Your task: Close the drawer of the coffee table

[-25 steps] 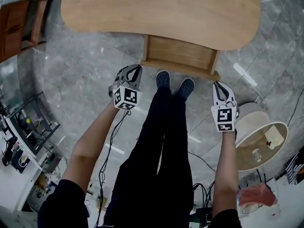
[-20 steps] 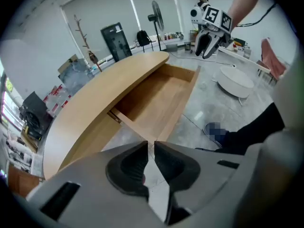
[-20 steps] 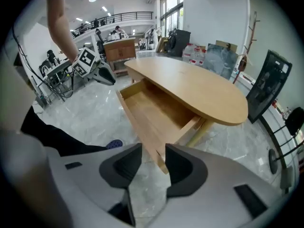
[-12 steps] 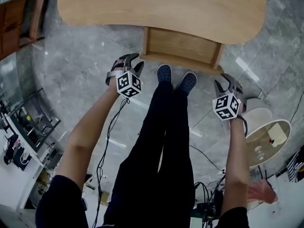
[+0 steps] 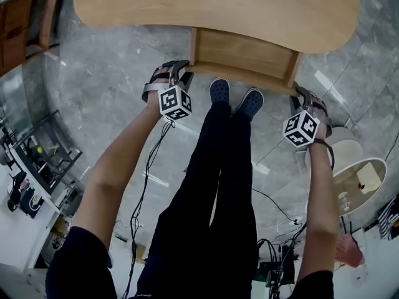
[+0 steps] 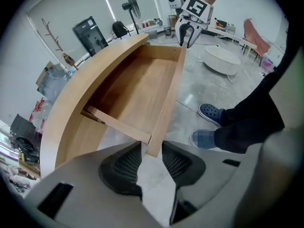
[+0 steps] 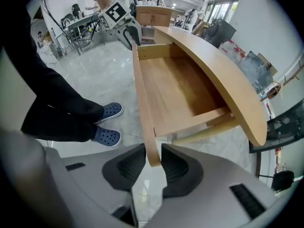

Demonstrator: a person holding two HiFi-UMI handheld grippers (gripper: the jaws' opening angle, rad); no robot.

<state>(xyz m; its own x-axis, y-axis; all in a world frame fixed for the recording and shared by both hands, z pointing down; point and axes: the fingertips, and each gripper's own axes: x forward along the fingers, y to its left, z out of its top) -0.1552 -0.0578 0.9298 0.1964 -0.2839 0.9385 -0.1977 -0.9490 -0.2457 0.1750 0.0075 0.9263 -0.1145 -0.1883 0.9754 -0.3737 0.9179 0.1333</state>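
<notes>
**Drawer's pulled out, and you've got a gripper on each end of its front**

The drawer (image 5: 243, 56) sticks out of the coffee table's (image 5: 212, 11) near edge, toward your shoes. Your left gripper (image 6: 152, 152) points down at the left end of the front panel (image 5: 240, 75). Its fingers have just been opening and stand wide, with the panel end loose between them. Your right gripper (image 7: 153, 163) is at the right end. Its fingers have just been closing and sit snug on the panel.

The light-wood drawer (image 5: 240, 58) stands pulled well out from under the coffee table's (image 5: 212, 11) rounded top.
</notes>
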